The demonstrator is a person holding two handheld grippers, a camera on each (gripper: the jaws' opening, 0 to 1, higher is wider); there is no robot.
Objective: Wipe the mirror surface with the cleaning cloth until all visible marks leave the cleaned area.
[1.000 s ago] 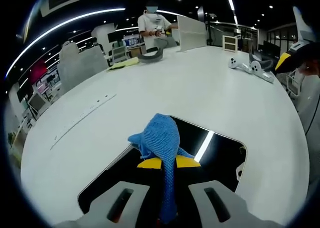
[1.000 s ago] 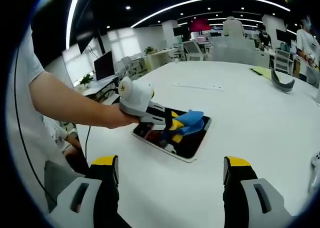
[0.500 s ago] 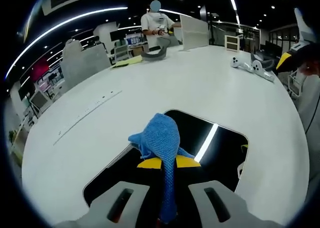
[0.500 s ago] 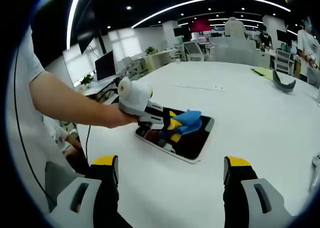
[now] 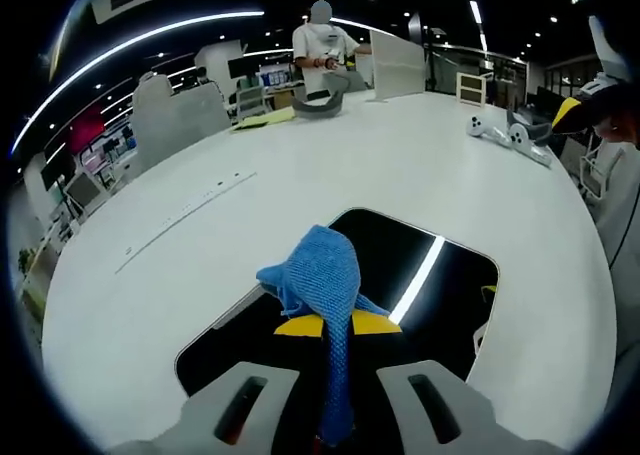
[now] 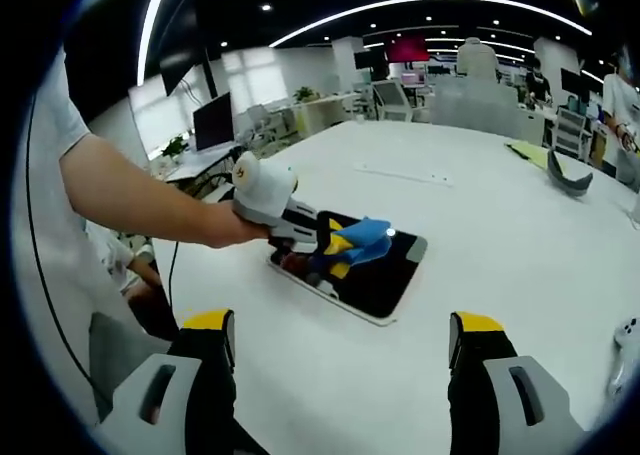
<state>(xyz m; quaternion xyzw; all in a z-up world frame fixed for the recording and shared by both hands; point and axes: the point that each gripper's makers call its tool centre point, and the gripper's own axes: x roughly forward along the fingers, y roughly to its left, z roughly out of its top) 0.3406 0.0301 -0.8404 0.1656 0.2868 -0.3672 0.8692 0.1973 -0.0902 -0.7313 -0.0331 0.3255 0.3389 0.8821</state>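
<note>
Pinching the blue cleaning cloth (image 5: 325, 285) between its yellow-tipped jaws, the left gripper (image 5: 337, 325) holds the bunched fabric down on the dark mirror (image 5: 440, 305), which lies flat on the white tabletop (image 5: 350, 155) near the edge closest to the person. The left gripper view shows a bright strip of ceiling light reflected across the glass just right of the cloth, plus white controllers (image 5: 505, 135) towards the far right edge of the tabletop, a yellow-green cloth (image 5: 262, 119) and a grey curved object (image 5: 322, 101) at the far edge, and a standing person (image 5: 325, 45) beyond it. The right gripper view shows what the other cannot: the person's bare forearm (image 6: 140, 210) reaching in from the left, the hand wrapped around the left gripper (image 6: 335, 250), with the cloth (image 6: 362, 240) over the mirror's (image 6: 385, 280) nearer half. The right gripper (image 6: 345, 345) hangs well apart from the mirror, jaws spread wide and holding nothing.
</note>
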